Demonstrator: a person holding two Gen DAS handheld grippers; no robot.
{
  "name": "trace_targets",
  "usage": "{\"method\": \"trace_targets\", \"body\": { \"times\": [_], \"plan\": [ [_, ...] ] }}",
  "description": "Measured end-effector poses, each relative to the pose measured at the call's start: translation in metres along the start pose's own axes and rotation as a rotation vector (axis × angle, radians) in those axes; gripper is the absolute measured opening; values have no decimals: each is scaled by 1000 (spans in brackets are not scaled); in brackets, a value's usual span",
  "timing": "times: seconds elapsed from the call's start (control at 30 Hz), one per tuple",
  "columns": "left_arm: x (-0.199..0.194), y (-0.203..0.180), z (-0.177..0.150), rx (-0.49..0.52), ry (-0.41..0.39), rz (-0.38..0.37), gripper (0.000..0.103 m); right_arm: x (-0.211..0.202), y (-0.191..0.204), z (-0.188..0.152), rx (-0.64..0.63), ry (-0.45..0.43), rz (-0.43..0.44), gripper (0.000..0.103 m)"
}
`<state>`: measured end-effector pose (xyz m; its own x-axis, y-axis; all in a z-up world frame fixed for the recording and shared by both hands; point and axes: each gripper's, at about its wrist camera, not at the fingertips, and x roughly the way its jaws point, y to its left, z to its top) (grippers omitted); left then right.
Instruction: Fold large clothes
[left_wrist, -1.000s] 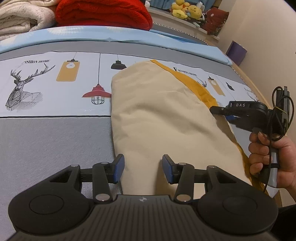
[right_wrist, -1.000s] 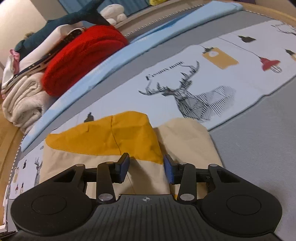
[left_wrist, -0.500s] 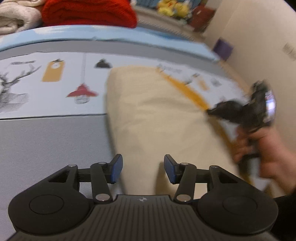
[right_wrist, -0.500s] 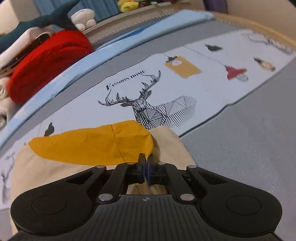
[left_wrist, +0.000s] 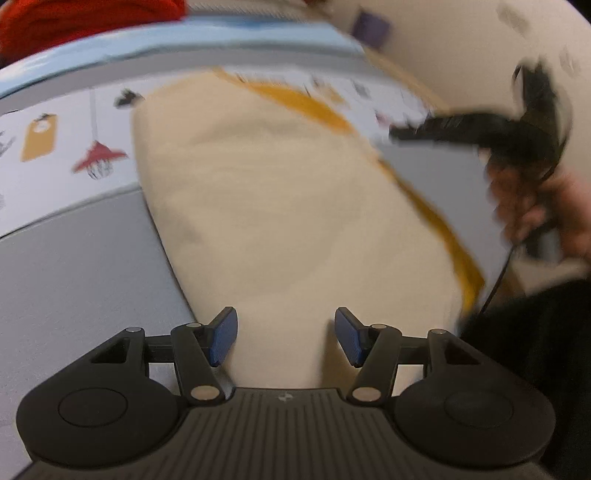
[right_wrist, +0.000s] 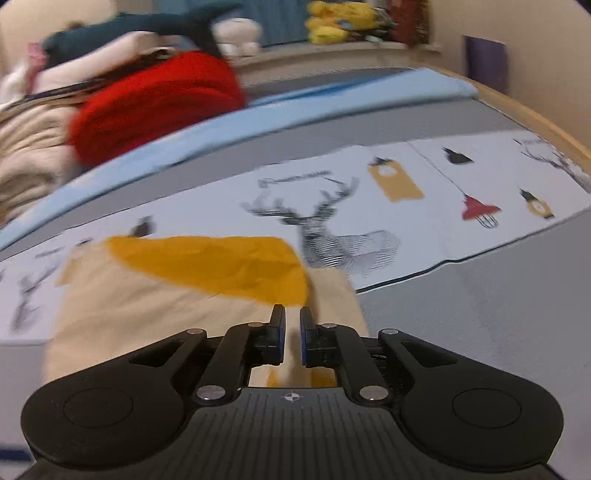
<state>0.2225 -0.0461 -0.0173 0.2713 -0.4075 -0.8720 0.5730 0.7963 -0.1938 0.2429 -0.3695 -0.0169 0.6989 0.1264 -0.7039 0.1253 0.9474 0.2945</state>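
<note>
**Both grippers over the folded garment**

Left gripper (left_wrist: 285, 338) spread and widening, pinching nothing; right gripper (right_wrist: 291, 338) narrowly parted, opening, nothing visibly gripped; cream-and-mustard garment (left_wrist: 280, 206) lies folded on the bed (right_wrist: 498, 295); red blanket (right_wrist: 155, 99) beyond.
</note>
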Motion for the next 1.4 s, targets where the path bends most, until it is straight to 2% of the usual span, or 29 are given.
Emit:
{"method": "trace_targets", "body": {
  "times": [0.07, 0.1, 0.2, 0.27, 0.37, 0.43, 0.5, 0.6, 0.67, 0.73, 0.83, 0.97, 1.13, 1.23, 1.3, 1.4],
  "plan": [
    [10, -9, -8, 70, 54, 40, 68, -15, 2, -11, -39, 66, 67, 9],
    [12, -12, -12, 94, 62, 51, 71, -17, 3, -19, -67, 119, 74, 9],
    [13, -15, -17, 103, 75, 36, 73, -4, -3, -58, -133, 304, 17, 9],
    [12, -13, -18, 98, 87, 24, 74, 0, -13, -77, -129, 347, -26, 9],
    [9, -1, -13, 57, 86, -15, 74, -4, -26, -81, -87, 354, -20, 9],
    [3, 13, -6, -31, 40, -18, 75, -5, -31, -81, -89, 360, -36, 12],
    [-3, 38, 3, -190, -26, -7, 75, -9, -37, -83, -57, 349, -28, 20],
    [-2, 74, 12, -440, -100, 2, 75, -14, -48, -70, 71, 258, 19, 28],
    [5, 88, 15, -551, -116, 13, 76, -16, -55, -65, 164, 192, 54, 62],
    [20, 98, 18, -640, -98, 6, 77, -11, -56, -62, 208, 183, 73, 74],
    [42, 110, 23, -725, -80, -47, 83, 2, -50, -61, 218, 222, 91, 74],
    [64, 118, 33, -779, -97, -111, 84, 22, -42, -62, 205, 282, 70, 74],
    [96, 121, 44, -775, -90, -147, 92, 39, -40, -65, 230, 310, 57, 80],
    [108, 119, 50, -750, -105, -150, 92, 44, -39, -65, 256, 310, 55, 81],
    [108, 117, 58, -722, -122, -132, 86, 46, -37, -64, 254, 296, 56, 78],
    [99, 115, 71, -692, -160, -112, 73, 47, -28, -59, 248, 268, 76, 51]
  ]
}}
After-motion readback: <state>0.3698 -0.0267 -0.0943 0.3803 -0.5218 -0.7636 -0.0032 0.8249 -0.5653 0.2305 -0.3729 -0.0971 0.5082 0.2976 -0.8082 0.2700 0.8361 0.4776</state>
